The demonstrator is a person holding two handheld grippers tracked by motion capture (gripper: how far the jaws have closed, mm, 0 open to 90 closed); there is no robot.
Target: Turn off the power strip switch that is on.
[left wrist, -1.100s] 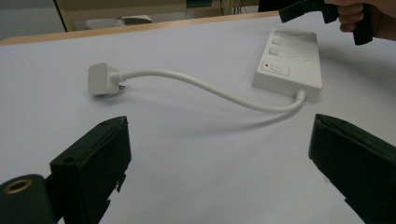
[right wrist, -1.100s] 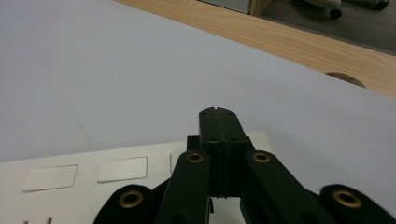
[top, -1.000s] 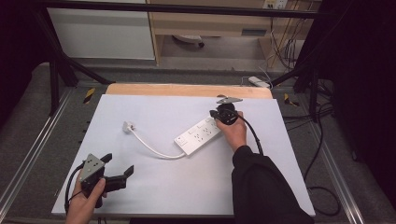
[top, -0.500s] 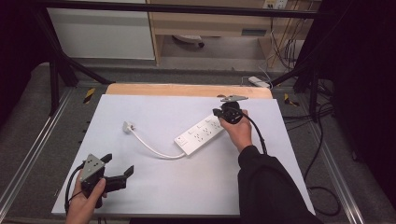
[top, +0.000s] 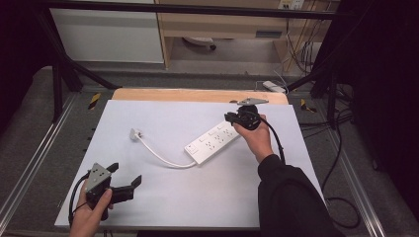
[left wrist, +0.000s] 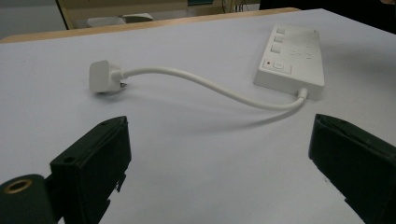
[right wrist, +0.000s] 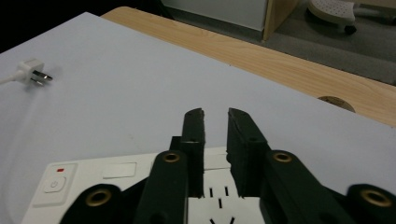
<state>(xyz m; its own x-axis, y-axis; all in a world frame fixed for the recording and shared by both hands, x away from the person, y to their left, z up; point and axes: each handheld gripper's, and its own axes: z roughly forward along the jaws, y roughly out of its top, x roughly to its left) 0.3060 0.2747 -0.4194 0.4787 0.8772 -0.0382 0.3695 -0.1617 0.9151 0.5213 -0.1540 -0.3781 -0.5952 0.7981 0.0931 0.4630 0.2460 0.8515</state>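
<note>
A white power strip [top: 215,142] lies diagonally in the middle of the white board [top: 197,197]. Its cable [top: 160,157] curves left to a white plug [top: 134,133] lying on its side. My right gripper [top: 230,118] hovers just above the strip's far right end. Its jaws have just been opening and stand a narrow gap apart with nothing between them, as the right gripper view shows over the strip's sockets [right wrist: 93,179]. My left gripper [top: 124,174] rests near the front left edge, wide open and empty. In the left gripper view [left wrist: 219,126] it faces the plug [left wrist: 105,77] and the strip [left wrist: 292,58].
A wooden table edge [top: 197,95] runs along the back of the board. Black frame posts [top: 59,74] stand at the left and right. Loose cables [top: 341,197] lie on the floor to the right, and a white cabinet [top: 108,34] stands behind.
The right gripper has lifted a little off the strip's far end and its jaws have parted slightly. The left gripper, strip and plug have stayed put.
</note>
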